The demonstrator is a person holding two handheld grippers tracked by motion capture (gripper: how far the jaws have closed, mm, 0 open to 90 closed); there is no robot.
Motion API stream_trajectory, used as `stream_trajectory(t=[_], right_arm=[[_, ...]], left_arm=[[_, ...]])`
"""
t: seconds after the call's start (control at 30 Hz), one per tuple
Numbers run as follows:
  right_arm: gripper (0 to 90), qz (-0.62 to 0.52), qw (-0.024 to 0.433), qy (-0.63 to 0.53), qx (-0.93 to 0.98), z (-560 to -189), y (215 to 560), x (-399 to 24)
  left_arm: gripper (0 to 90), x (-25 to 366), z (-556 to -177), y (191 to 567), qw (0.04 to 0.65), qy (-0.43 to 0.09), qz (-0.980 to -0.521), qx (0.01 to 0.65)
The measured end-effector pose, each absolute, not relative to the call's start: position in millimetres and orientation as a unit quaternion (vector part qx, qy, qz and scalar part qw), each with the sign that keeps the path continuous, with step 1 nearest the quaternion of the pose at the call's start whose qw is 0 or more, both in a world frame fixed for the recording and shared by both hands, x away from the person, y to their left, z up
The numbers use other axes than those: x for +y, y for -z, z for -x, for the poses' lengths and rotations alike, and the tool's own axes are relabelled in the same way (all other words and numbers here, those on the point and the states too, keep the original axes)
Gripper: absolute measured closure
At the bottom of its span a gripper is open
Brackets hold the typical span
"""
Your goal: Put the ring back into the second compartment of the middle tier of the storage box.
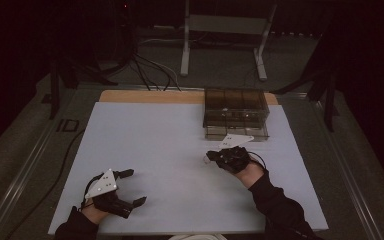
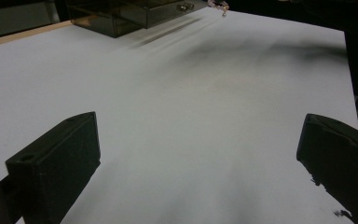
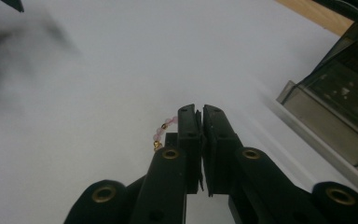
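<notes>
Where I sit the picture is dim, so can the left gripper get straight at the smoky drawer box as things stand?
Probably yes: the left gripper is open with nothing in it, and bare white table cover lies between it and the drawer box. It is a diagonal stretch, though, and the right gripper sits just before the box.

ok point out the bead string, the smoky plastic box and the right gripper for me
bead string (image 3: 164, 129), right gripper view, on the pink beads showing left of the jaws
smoky plastic box (image 1: 236, 107), high view, on its lid
right gripper (image 3: 202, 116), right gripper view, midway between the closed fingertips
</notes>
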State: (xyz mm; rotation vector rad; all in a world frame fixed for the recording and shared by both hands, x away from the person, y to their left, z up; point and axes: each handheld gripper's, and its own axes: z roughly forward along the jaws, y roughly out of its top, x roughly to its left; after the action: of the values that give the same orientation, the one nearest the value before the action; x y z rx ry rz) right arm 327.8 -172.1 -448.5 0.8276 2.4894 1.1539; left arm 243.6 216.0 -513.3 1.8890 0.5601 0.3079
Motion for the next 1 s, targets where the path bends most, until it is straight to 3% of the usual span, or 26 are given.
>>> stream_trajectory(t=[1.0], right_arm=[[87.3, -0.316, 0.17, -0.411, 0.838, -340, 428, -200]], left_arm=[[0.8, 216, -243, 514, 0.54, -0.132, -0.797, 0.235]])
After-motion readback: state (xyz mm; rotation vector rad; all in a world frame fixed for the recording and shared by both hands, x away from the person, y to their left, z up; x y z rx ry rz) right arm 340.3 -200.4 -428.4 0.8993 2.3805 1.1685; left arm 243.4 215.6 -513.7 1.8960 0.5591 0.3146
